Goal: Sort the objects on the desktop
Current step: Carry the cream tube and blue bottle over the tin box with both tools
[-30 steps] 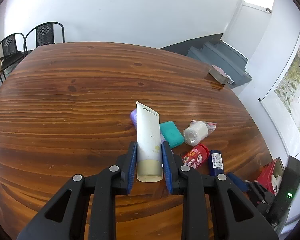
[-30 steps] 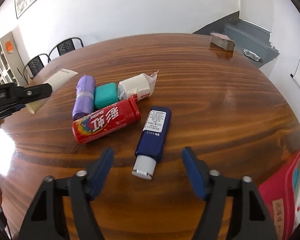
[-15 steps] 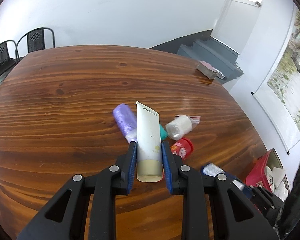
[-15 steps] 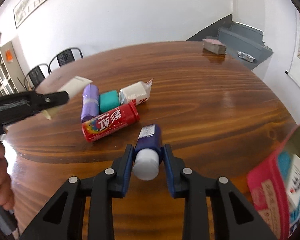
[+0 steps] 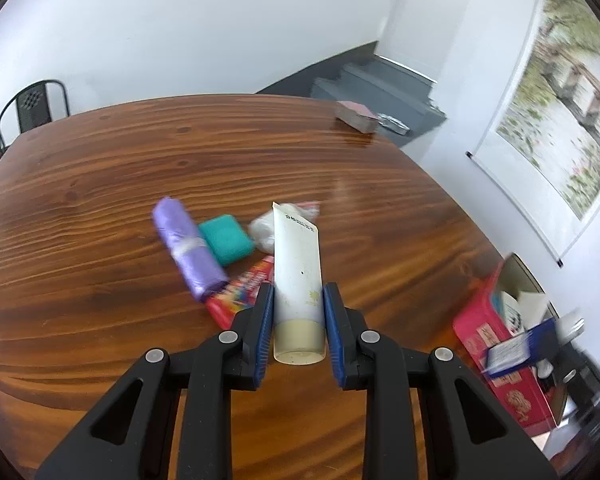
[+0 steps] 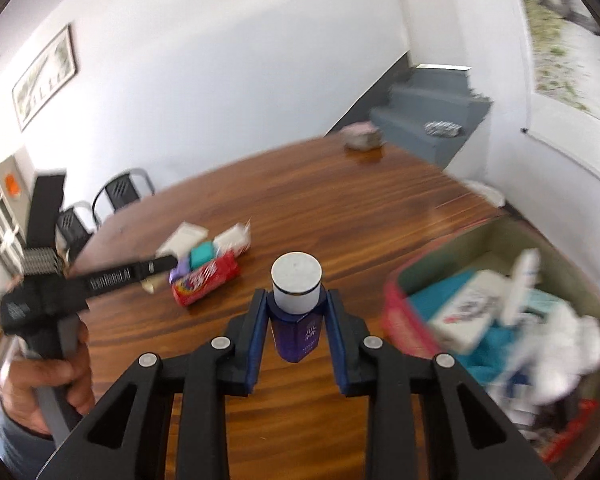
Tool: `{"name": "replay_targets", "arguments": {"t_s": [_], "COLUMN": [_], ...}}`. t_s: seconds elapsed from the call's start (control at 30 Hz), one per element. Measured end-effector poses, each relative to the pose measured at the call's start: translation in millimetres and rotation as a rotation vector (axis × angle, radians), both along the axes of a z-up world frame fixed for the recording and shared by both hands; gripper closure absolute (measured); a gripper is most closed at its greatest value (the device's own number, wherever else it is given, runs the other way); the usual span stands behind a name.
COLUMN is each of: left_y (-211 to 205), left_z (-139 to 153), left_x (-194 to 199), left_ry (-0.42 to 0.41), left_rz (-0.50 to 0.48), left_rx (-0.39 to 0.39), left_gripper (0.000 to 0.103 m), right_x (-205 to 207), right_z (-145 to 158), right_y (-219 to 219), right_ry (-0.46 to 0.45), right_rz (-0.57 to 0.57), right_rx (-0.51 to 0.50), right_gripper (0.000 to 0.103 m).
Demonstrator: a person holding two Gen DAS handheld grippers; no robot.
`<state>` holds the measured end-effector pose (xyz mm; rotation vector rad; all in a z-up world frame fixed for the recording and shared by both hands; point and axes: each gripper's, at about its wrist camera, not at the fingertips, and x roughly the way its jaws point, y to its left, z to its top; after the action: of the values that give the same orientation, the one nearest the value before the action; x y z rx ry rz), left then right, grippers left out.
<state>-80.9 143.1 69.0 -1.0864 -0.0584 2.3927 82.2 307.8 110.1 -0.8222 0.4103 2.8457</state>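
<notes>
My left gripper (image 5: 298, 300) is shut on a white squeeze tube (image 5: 298, 268), held above the wooden table (image 5: 100, 184) with its cap toward the camera. Below it lie a purple roll (image 5: 188, 248), a teal case (image 5: 226, 238), a red candy tube (image 5: 240, 296) and a white bagged roll (image 5: 264, 228). My right gripper (image 6: 296, 308) is shut on a dark blue bottle (image 6: 296, 332) with a white cap, lifted off the table. That bottle (image 5: 520, 346) also shows at the right of the left wrist view, over the red box (image 5: 496, 356). The left gripper (image 6: 156, 266) appears at the left of the right wrist view.
A red box (image 6: 404, 320) holding several packets and cloths stands at the table's right edge. A small stack of pink-topped pads (image 6: 362, 138) sits at the far corner. Black chairs (image 6: 120, 192) stand behind the table. A person's hand (image 6: 40, 380) grips the left tool.
My right gripper closed on the blue bottle, lifted it off the table and swung right toward the red box. My left gripper carried the white tube rightward over the pile.
</notes>
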Motion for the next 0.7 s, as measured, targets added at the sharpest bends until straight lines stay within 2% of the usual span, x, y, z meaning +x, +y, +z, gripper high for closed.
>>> {"name": "replay_targets", "arguments": {"t_s": [0.17,0.37,0.53,0.7], "left_y": [18,40,64,83], "left_z": [3,8,16,22], "left_x": [17,36,54,65], "left_ry": [0.008,0.017,0.033,0.037], "left_rz": [-0.063,-0.120,-0.183,-0.226], "left_rx": [0.002,0.009,0.025,0.039], "left_gripper": [0.076,0.076,0.076,0.076], "right_x": [44,75,79,55], "right_z": [13,11,5,-5], "right_y": [38,81,103,125], "right_ry": [0.059,0.064,0.043,-0.049], "right_rz": [-0.138,-0.268,-0.304,-0.269], "right_rx": [-0.015,-0.036,-0.053,-0.087], "right_gripper": [0.072,0.071,0.071,0.072]}}
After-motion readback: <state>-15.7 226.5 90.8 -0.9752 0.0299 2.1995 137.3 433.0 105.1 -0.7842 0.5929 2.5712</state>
